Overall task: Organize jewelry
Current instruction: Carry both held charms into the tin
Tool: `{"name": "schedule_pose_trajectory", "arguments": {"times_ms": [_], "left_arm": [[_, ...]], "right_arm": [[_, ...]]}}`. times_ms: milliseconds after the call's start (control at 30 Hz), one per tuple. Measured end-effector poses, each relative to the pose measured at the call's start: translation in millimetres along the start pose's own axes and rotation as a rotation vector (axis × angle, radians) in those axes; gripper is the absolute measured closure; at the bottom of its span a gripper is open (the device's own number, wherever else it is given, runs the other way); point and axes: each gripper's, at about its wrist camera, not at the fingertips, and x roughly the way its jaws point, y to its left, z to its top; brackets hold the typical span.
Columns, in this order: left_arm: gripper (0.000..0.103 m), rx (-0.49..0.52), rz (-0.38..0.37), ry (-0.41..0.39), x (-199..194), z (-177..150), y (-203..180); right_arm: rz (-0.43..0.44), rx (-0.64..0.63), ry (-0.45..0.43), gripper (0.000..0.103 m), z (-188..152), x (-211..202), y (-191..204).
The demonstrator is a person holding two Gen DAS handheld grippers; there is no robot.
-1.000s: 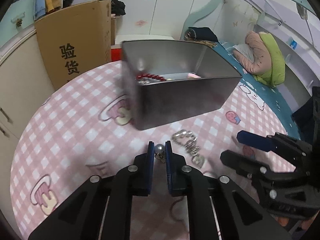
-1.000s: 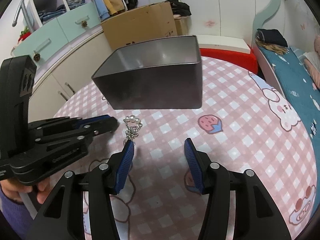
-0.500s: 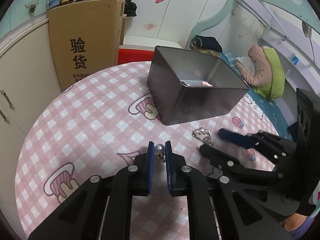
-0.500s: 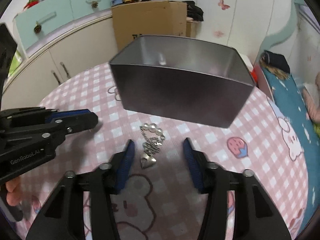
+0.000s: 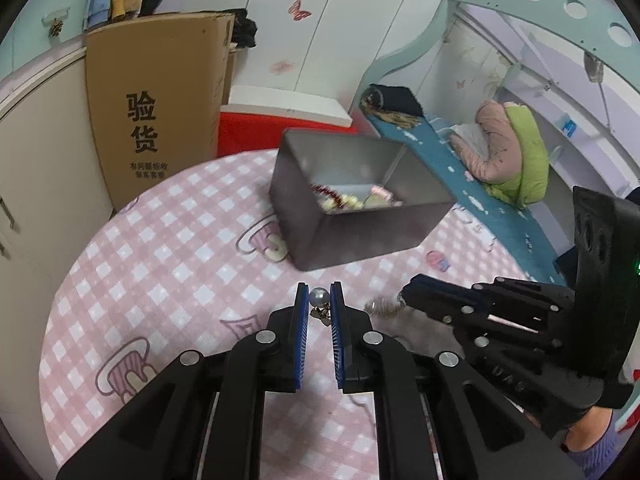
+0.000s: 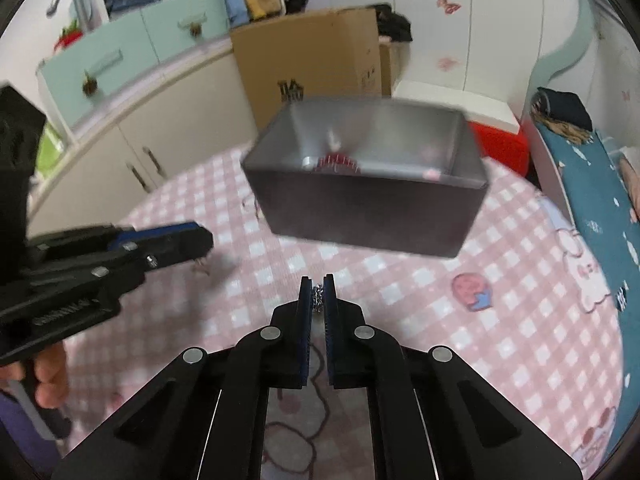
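Note:
My left gripper [image 5: 319, 300] is shut on a grey pearl earring [image 5: 318, 297] and holds it above the pink checked tablecloth [image 5: 160, 264]. My right gripper [image 6: 317, 289] is shut on a silver chain piece [image 6: 318, 298]; in the left wrist view that chain [image 5: 382, 306] hangs at its tips. The dark metal box [image 5: 360, 224] stands beyond both grippers and holds red beads [image 5: 330, 194] and pale jewelry. In the right wrist view the box [image 6: 368, 208] is straight ahead and the left gripper [image 6: 196, 240] is at the left.
A tall cardboard box [image 5: 156, 120] stands behind the round table at the left. White cabinets [image 6: 132, 136] line the left side. A bed with a blue sheet [image 5: 460, 184] runs along the right.
My right gripper has closed on the silver chain and lifted it off the cloth. Both grippers have risen and the box looks farther away. The left gripper still holds the pearl earring.

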Motion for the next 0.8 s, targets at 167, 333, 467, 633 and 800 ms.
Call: {"name": "schedule_pose_trajectory", "arguments": {"times_ms": [167,333,467,633,800], "left_arm": [[0.094,0.019,-0.040,-0.022,-11.4,15.0,-13.8],[0.094,0.035,-0.068,-0.039,-19.6,30.5,-27.8],[0.094,0.043,-0.095,-0.043,-21.9,49.9,-36.3],[0.094,0.055,-0.106,-0.040,-16.3,78.8,-44.7],[0.094,0.025,-0.123,0.023,9.5,102.3,-40.6]], "right_arm": [[0.013,0.005,-0.059,0.097,13.9,-33.1,-5.1],[0.008,0.005,-0.100,0.097,27.0,-52.6,-10.8],[-0.001,-0.008,-0.138,0.097,42.3,-68.0,-10.5],[-0.013,-0.016,-0.176,0.097,63.6,-76.5,-10.0],[-0.011,0.011,-0.184,0.097,86.3,-71.5,-21.6]]}}
